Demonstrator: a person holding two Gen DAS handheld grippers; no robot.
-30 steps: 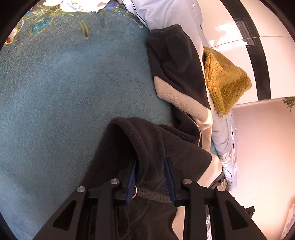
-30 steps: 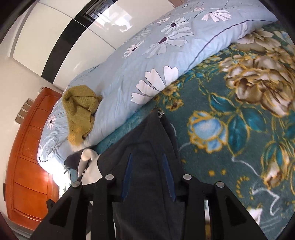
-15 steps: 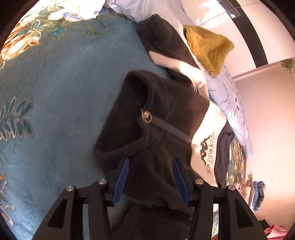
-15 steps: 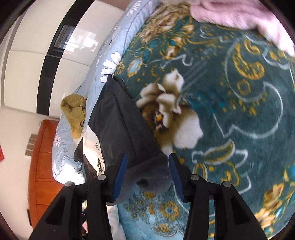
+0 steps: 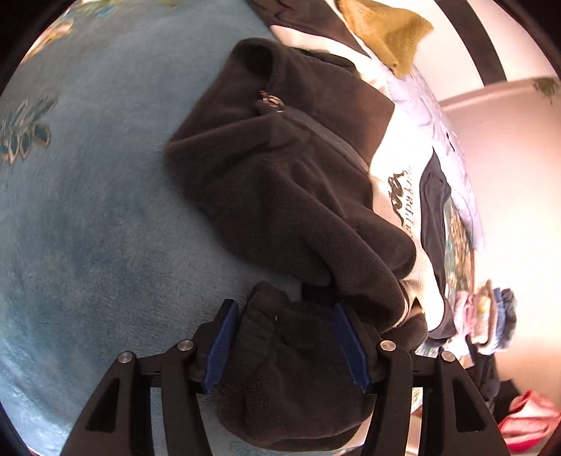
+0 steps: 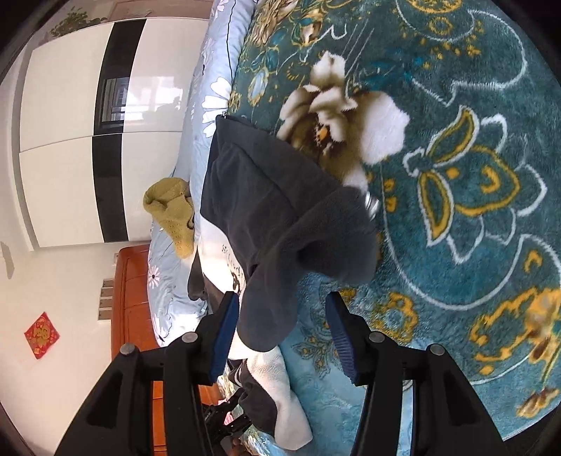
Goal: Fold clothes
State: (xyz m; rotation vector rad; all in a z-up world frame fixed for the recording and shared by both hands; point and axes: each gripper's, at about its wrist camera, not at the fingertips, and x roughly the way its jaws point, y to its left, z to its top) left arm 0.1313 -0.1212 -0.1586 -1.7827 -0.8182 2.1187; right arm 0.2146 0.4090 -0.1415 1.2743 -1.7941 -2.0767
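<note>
Mustard knit (image 5: 385, 31) beyond dark fleece (image 5: 280, 182), teal blanket (image 6: 455, 175)

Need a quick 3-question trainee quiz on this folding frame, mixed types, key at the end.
1. True or false: the dark fleece jacket lies on a teal flowered blanket.
2. What colour is the knitted garment lying on the pale blue quilt?
A) mustard yellow B) red C) white
3. Fill in: dark fleece lies between the pads of the left gripper; the part between the pads of the right gripper is a ____.

Key: 1 true; 2 A; 3 sleeve. Both grippers' jaws are opening, and neither pair of pads presses the cloth.
</note>
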